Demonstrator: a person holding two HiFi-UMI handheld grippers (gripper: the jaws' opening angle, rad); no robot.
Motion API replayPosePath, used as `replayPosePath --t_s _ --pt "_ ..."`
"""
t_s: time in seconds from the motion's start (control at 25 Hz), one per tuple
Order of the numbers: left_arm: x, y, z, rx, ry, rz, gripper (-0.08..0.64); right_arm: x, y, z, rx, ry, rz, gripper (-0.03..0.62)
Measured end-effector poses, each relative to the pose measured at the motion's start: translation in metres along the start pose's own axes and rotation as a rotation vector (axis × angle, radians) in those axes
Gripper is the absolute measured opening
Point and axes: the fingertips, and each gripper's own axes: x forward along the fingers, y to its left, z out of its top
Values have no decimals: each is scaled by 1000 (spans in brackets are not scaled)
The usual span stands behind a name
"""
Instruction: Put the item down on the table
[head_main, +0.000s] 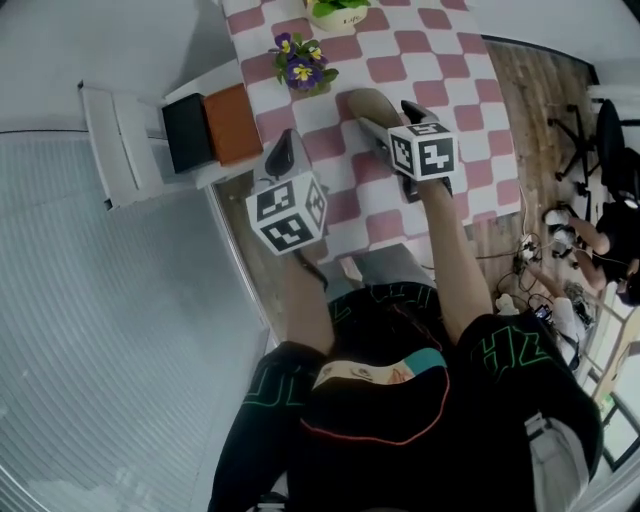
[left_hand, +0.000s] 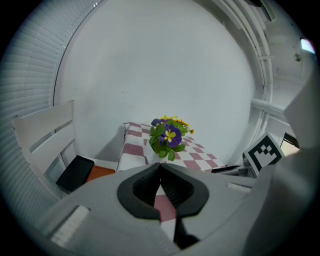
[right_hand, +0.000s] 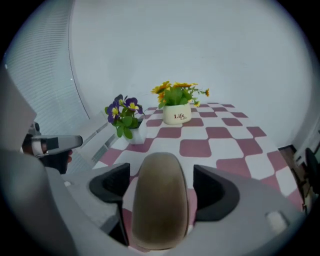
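Note:
A tan, smooth oblong item (right_hand: 160, 205) sits between the jaws of my right gripper (right_hand: 161, 176), which is shut on it and holds it above the pink-and-white checked table (right_hand: 235, 145). From the head view, the item (head_main: 366, 103) sticks out ahead of the right gripper (head_main: 388, 122) over the middle of the table (head_main: 470, 110). My left gripper (head_main: 284, 152) hovers at the table's left edge. In the left gripper view its jaws (left_hand: 160, 167) meet with nothing between them.
A purple flower pot (head_main: 300, 68) (left_hand: 167, 137) (right_hand: 124, 117) stands on the table's left side, with a yellow flower pot (head_main: 338, 12) (right_hand: 177, 107) behind it. A white bench (head_main: 120, 140) to the left holds a black block (head_main: 188, 132) and an orange one (head_main: 232, 123). Cables and stands (head_main: 560, 240) crowd the wooden floor on the right.

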Motion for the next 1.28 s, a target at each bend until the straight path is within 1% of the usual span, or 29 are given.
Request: replayPosePath --t_s 0.16,0.2,0.32,0.48,0.52,0.6,0.68,0.76,0.8,0.88,0.92,1.16,1.28 --pt "-15 -4 13 10 -39 -26 9 -27 6 19 7 -100 -27 383" --pt "-19 -7 16 15 -47 -34 9 -35 8 22 6 -127 -29 366" --pt "-31 -16 24 37 -72 -72 9 -61 14 33 4 -209 -45 266" --pt "-50 -24 33 65 -94 -127 9 -91 30 45 -7 -287 -33 256" --pt "-56 -26 37 75 -107 -146 9 -99 34 48 -10 -314 -39 244" --pt "-69 -35 47 98 -141 -196 9 -118 42 53 -9 -372 -53 162" --pt "-85 -42 57 116 -174 -233 9 -134 51 53 -12 -403 -60 142" --pt "-99 -46 67 142 -207 -253 9 -147 58 51 -18 -424 -74 89" --pt "-103 -47 73 159 -227 -261 9 -154 59 53 -19 -442 -85 75" --pt "-112 -50 86 186 -265 -269 9 -169 59 58 -15 -486 -108 18" --pt "-117 -52 93 196 -280 -268 9 -177 60 62 -14 -508 -114 6" --pt "-144 -71 147 279 -390 -228 9 -229 70 103 -58 -659 -102 5" --pt "-159 -88 175 326 -454 -231 9 -261 70 122 -93 -726 -113 5"
